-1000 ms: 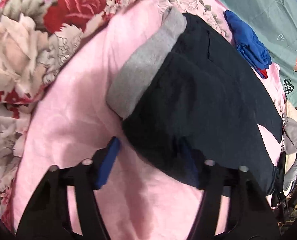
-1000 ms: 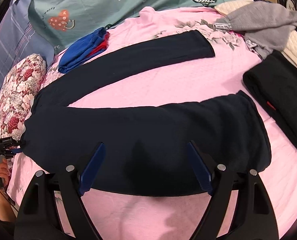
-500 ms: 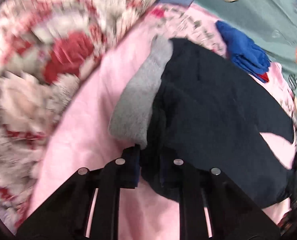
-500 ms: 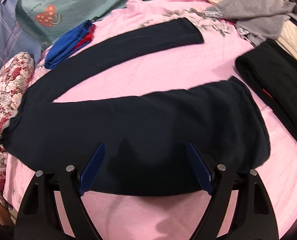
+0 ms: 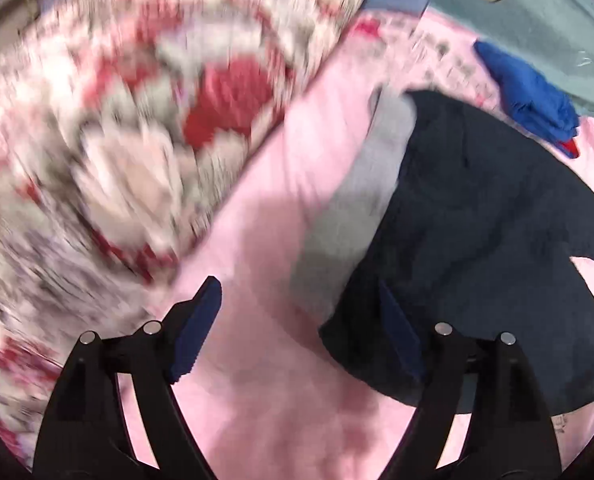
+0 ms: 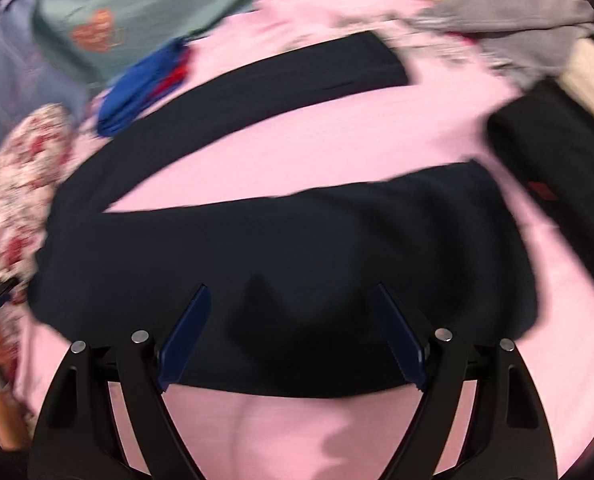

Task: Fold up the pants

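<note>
On the pink bed sheet (image 6: 337,148), dark navy pants (image 6: 281,264) are being left spread flat, legs apart. At the grey waistband (image 5: 361,208), the left gripper (image 5: 297,320) is being held wide open, empty; over the near leg, the right gripper (image 6: 293,332) likewise. Soft, limp cloth is being judged best pinched at waistband and hem.
</note>
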Motion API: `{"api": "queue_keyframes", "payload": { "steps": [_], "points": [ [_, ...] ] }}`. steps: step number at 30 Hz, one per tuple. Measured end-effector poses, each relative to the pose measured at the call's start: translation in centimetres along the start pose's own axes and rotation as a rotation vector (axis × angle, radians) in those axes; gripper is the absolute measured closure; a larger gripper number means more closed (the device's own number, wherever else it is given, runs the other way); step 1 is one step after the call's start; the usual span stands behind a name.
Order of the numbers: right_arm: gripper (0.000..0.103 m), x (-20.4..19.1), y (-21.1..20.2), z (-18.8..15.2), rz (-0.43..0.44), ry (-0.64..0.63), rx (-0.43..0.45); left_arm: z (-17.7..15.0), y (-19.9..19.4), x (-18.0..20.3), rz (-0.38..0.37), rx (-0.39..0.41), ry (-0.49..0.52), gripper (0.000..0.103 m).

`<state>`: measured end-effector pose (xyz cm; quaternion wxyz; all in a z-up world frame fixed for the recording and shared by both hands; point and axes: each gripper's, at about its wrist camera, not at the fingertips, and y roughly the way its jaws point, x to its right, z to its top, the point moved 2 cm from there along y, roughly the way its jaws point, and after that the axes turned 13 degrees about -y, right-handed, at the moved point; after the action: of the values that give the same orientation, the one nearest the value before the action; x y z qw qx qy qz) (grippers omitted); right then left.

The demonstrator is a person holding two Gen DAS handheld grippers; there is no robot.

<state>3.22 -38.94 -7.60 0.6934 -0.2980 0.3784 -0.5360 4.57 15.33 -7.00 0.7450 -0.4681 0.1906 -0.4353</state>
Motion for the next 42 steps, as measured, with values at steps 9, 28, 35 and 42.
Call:
{"api": "queue_keyframes", "payload": {
  "steps": [9, 28, 35, 42],
  "points": [
    [0.006, 2.3, 0.8, 2.0, -0.374, -0.105, -0.045, 0.2, 4.4, 4.2, 0.155, 0.007, 0.244, 0.014],
    [0.006, -8.3, 16.6, 23.8, -0.091, -0.533, 0.039, 10.7, 8.4, 12.4, -0.102, 0.067, 0.099, 0.016],
    [0.033, -8.9, 20.0, 25.9, -0.016, -0.616, -0.038, 10.9, 10.2, 13.2, -0.058, 0.082, 0.189, 0.057],
    [0.097, -10.4, 19.3, 26.2, 0.103, -0.605, -0.051, 11.2, 9.9, 13.4, -0.056, 0.089, 0.209, 0.065]
  ]
}}
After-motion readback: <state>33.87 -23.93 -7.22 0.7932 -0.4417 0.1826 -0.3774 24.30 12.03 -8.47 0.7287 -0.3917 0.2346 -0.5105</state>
